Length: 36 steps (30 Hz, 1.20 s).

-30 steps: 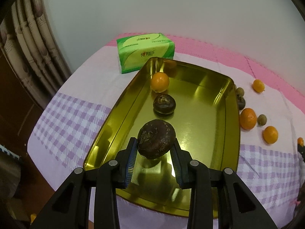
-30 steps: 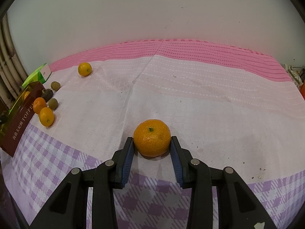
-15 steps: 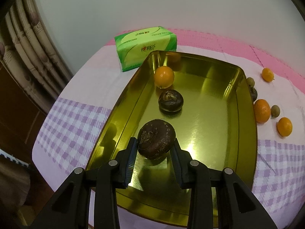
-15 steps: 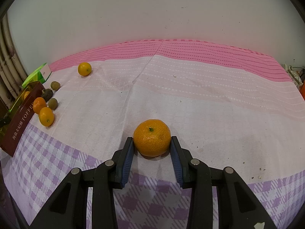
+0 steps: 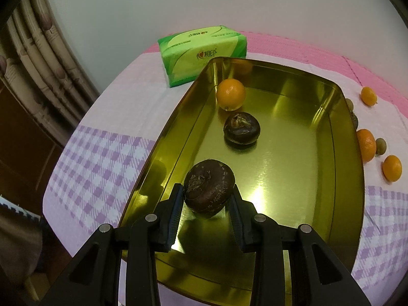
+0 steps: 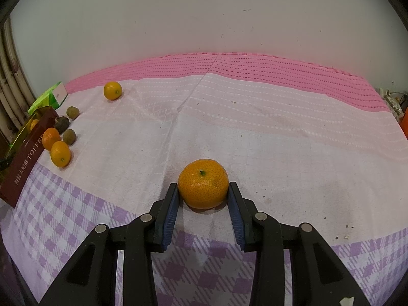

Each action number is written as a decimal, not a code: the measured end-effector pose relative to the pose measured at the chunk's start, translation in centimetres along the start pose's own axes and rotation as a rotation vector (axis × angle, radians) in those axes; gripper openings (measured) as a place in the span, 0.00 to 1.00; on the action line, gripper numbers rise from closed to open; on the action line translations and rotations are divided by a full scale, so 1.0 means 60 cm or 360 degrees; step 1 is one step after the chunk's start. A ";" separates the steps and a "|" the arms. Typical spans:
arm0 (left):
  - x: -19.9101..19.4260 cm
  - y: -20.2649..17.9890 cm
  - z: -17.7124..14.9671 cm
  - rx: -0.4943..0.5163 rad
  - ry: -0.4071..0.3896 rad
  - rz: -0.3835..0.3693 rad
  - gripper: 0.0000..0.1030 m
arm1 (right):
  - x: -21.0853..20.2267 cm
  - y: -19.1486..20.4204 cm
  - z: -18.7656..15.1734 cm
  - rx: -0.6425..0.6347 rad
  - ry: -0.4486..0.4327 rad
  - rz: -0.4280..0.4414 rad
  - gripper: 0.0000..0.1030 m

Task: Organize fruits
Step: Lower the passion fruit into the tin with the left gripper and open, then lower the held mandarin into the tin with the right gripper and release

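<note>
My left gripper (image 5: 207, 199) is shut on a dark brown fruit (image 5: 209, 189) and holds it just above the floor of the gold tin tray (image 5: 293, 178), near its left wall. In the tray lie another dark brown fruit (image 5: 241, 130) and an orange (image 5: 230, 93). My right gripper (image 6: 202, 197) is shut on a tangerine (image 6: 203, 183) that rests on the tablecloth. The tray's red outer side (image 6: 23, 163) shows at the far left of the right wrist view.
A green tissue pack (image 5: 202, 52) lies behind the tray. Right of the tray lie several oranges (image 5: 392, 167) and small brown-green fruits (image 5: 380, 145); they also show in the right wrist view (image 6: 60, 153). A curtain (image 5: 38, 58) hangs at the left table edge.
My left gripper has moved forward and lower over the tray with the dark fruit in it. The right gripper and its tangerine have not moved.
</note>
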State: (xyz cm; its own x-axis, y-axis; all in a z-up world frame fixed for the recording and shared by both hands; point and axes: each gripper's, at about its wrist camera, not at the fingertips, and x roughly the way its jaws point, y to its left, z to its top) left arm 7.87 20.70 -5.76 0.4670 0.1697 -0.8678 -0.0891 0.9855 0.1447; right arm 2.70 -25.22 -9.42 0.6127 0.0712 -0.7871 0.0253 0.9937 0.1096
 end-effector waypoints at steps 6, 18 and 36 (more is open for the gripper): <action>0.005 -0.002 -0.001 0.0024 0.0000 0.0020 0.35 | 0.001 0.002 0.002 -0.0013 0.0001 -0.0008 0.35; -0.010 -0.005 0.000 0.0041 -0.0047 0.0075 0.36 | 0.002 0.005 0.004 -0.0026 0.0003 -0.0017 0.35; -0.135 -0.017 -0.011 -0.0036 -0.0128 -0.0017 0.37 | -0.016 -0.010 0.015 0.0126 0.0015 0.0138 0.34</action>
State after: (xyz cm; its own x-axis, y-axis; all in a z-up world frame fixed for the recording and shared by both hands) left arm 3.64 18.32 0.80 0.5372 0.1605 -0.8280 -0.1035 0.9869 0.1241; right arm 2.80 -25.99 -8.19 0.6080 0.1579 -0.7781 0.0351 0.9737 0.2251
